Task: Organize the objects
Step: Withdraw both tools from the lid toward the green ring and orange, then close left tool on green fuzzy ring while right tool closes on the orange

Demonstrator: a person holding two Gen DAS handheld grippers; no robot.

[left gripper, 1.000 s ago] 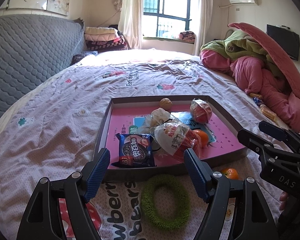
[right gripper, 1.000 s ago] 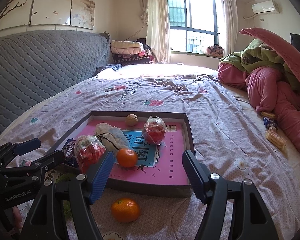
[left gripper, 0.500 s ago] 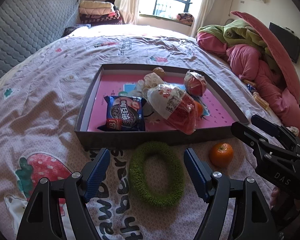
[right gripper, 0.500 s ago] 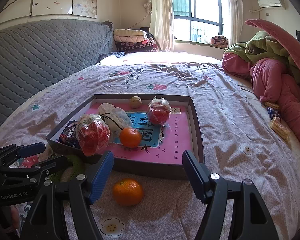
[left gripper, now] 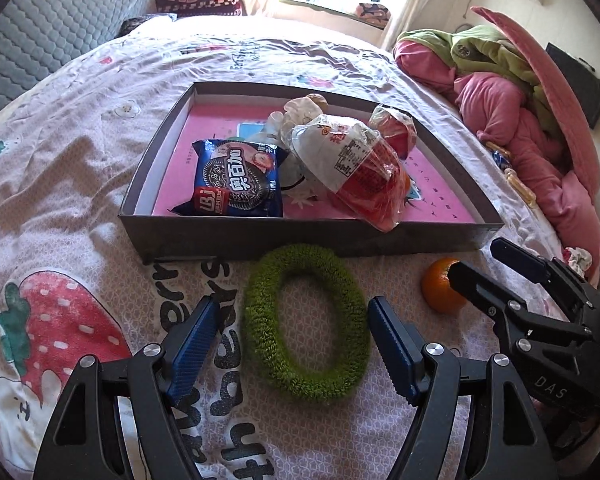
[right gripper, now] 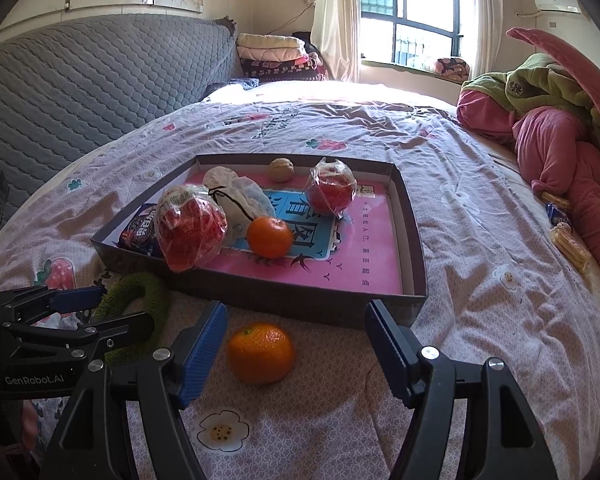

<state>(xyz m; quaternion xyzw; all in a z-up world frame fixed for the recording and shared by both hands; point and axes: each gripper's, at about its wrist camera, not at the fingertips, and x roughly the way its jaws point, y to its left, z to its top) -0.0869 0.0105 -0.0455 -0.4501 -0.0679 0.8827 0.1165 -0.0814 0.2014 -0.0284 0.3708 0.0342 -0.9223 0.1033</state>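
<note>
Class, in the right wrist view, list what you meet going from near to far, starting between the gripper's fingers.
Loose orange → box front wall → orange in the box → walnut → folded blankets.

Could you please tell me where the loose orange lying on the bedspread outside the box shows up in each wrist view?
Left wrist view: the loose orange sits at right of centre, partly hidden behind the right gripper.
Right wrist view: the same orange lies low and centre-left, near the right gripper's left finger.
Shared landmark: the box, whose near wall stands just behind it.
</note>
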